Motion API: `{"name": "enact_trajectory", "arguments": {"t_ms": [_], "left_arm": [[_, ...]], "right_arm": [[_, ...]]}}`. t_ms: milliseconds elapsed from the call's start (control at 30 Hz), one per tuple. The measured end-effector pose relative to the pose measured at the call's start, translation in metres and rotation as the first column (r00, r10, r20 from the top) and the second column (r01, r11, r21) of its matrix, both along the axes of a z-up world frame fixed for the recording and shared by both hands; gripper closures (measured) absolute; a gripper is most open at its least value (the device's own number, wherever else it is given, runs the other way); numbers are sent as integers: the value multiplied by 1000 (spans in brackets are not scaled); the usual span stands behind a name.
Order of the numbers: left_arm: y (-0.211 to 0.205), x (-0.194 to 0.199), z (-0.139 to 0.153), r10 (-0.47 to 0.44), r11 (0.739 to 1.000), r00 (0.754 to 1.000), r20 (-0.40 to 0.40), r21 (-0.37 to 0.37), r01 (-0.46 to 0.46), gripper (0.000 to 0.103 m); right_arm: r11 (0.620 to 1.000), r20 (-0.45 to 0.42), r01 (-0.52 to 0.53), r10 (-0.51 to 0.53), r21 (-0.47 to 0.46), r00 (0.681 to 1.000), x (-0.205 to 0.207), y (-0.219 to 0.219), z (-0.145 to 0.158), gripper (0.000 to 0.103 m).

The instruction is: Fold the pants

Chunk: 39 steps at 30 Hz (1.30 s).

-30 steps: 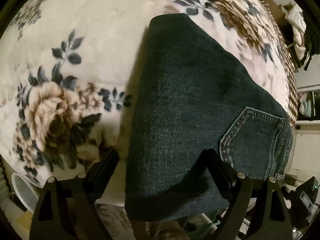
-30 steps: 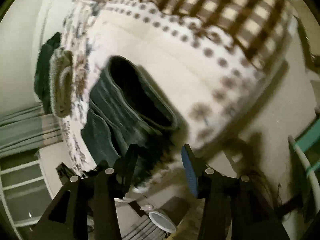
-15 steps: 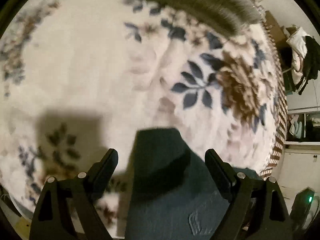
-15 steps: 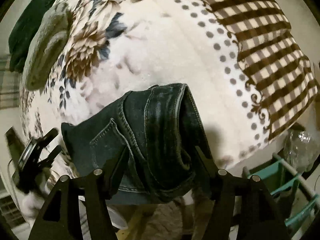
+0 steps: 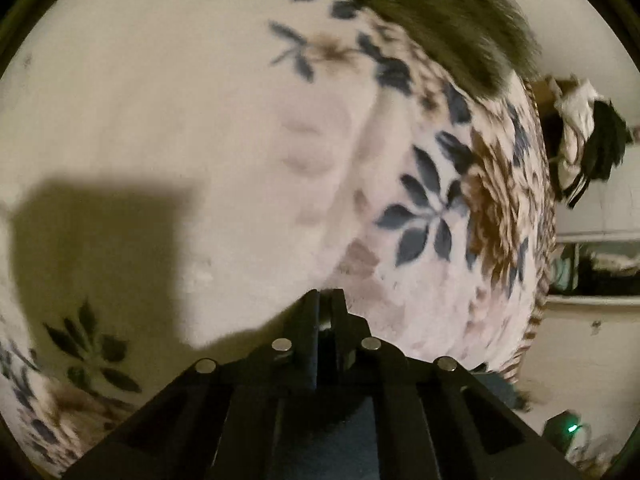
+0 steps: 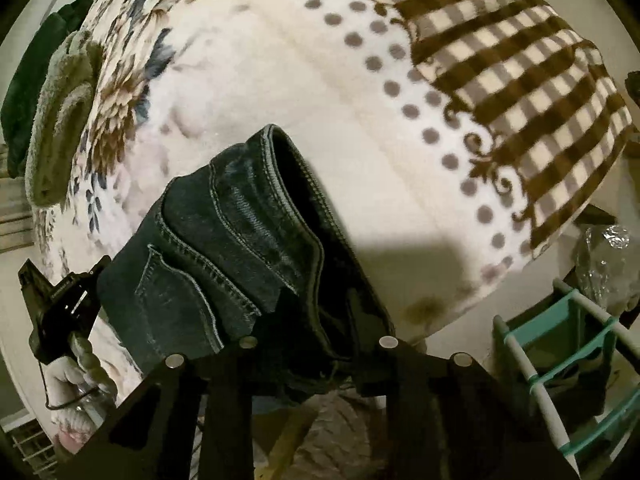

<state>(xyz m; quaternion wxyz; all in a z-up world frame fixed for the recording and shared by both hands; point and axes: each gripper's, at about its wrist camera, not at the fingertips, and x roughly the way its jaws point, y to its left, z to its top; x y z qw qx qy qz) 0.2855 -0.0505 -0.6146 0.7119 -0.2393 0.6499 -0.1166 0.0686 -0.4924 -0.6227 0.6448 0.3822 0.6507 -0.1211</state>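
Observation:
The dark blue jeans (image 6: 224, 248) lie folded on the floral blanket (image 6: 248, 64), waistband and back pocket showing in the right wrist view. My right gripper (image 6: 316, 320) straddles the waistband end of the jeans, fingers partly closed around the thick denim. My left gripper (image 5: 326, 312) has its jaws together above the blanket (image 5: 180, 100); only a strip of denim (image 5: 324, 440) shows below the fingers, and whether cloth is pinched is hidden. The left gripper also shows in the right wrist view (image 6: 56, 304) beside the jeans' left edge.
A green folded towel (image 6: 56, 120) lies at the blanket's far left. A brown checked blanket (image 6: 500, 60) covers the right side. A teal and white rack (image 6: 560, 360) stands off the bed edge at right. Shelves and hanging clothes (image 5: 592, 140) are beyond.
My left gripper has gone from wide open over the jeans to jaws together, and moved forward past the fold. My right gripper has closed in on the waistband end.

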Motion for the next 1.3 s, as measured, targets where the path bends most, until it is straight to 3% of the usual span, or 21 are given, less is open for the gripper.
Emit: {"name": "enact_trajectory", "arguments": {"t_ms": [133,200,300,467,533,567,633,733,767,867,1000,1067,1133,1167,1233,1267,1300], "left_arm": [[19,0,4,94,989,994,-58,-112,-100,96],[30,-2,9,148,975,985,-87,-156,-161,92],[37,0,16,154,971,984,-95,-168,-168,77],[8,1,12,2,995,995,-101,-101,-12,72],[-1,0,9,-27,999,997,-71,-40,24,74],[-4,-1,8,-38,999,998,-52,-19,37,80],[-9,-3,11,-56,998,998,-8,9,56,86],[-14,-7,15,-76,997,996,44,35,74,89],[-14,-8,15,-71,997,996,53,37,70,90],[-12,-8,11,-64,997,996,56,44,61,93],[0,-4,0,-41,998,998,42,58,38,98],[4,-3,0,-23,999,999,25,35,22,98],[4,-5,7,-16,999,999,27,37,15,97],[5,-7,11,-13,999,1000,22,36,13,96],[7,-14,22,-1,1000,1000,14,31,1,92],[9,-19,27,6,1000,1000,13,30,-7,84],[14,-27,35,18,1000,1000,24,20,-18,78]], "right_arm": [[999,2,-30,30,31,1000,7,2,2,72],[998,-2,-12,12,68,1000,4,-2,3,62],[997,-11,0,1,81,1000,1,-5,6,57],[1000,5,-14,14,22,1000,7,6,21,56],[999,22,-27,28,-19,999,13,10,27,44],[999,38,-25,26,-31,999,17,12,29,29],[998,98,-20,27,-64,995,25,12,36,24],[993,110,-55,67,-109,992,44,12,31,24],[993,94,-65,74,-102,993,50,12,24,24],[998,94,-22,27,-53,995,55,6,9,88],[994,84,-6,16,-108,996,54,9,9,90],[998,77,42,-38,-48,996,50,4,-2,90],[1000,86,23,-22,-9,996,52,1,-2,89],[1000,96,12,-13,9,995,51,1,0,85],[999,118,-27,24,25,993,43,-2,9,58],[999,132,-46,43,22,990,36,-4,14,27],[998,145,-61,56,31,988,30,-4,17,17]]}}
